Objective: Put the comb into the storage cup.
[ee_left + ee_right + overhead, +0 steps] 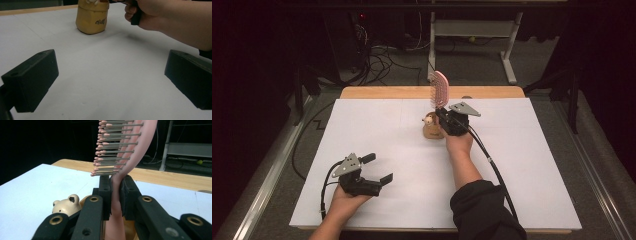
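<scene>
Right gripper (443,116): jaws clenched on the handle of a pink hairbrush (440,90), which is held upright above the table, bristles turned to the left. Tan holder (430,129) with bear-head trim: stood just below and beside the brush on the white sheet (522,165). Left gripper (379,169): jaws spread, nothing grasped, rested near the sheet's front left.

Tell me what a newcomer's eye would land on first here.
The pink brush stands upright near the table's far edge, its handle clamped in the right tongs. Just left of it sits a tan holder with a small bear head. The left tongs rest open and empty on the white sheet near the front.
</scene>
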`<state>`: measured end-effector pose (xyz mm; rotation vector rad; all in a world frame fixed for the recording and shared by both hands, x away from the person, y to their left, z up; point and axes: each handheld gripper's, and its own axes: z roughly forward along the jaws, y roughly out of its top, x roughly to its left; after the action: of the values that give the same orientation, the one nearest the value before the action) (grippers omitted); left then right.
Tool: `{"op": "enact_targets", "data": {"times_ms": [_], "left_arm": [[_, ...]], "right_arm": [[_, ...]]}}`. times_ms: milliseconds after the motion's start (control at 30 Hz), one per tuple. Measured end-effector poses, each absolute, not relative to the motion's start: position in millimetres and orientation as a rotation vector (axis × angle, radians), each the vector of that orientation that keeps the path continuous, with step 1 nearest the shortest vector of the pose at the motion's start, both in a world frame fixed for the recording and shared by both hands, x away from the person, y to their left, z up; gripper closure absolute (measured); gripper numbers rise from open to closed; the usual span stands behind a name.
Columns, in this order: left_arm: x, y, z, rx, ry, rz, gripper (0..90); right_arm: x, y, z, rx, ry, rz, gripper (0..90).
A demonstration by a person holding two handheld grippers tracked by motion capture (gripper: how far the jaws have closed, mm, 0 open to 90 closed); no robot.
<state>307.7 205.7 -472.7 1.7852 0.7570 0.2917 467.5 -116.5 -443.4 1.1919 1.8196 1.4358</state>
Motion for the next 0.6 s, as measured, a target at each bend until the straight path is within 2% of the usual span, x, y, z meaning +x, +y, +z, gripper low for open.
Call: {"op": "enact_targets", "data": {"times_ms": [600], "left_arm": [[307.8,205.9,-473.3,1.786,0.756,0.284,0.0]], "right_arm": [[474.9,-126.3,-443.3,1.291,1.784,1.428,79.0]]}}
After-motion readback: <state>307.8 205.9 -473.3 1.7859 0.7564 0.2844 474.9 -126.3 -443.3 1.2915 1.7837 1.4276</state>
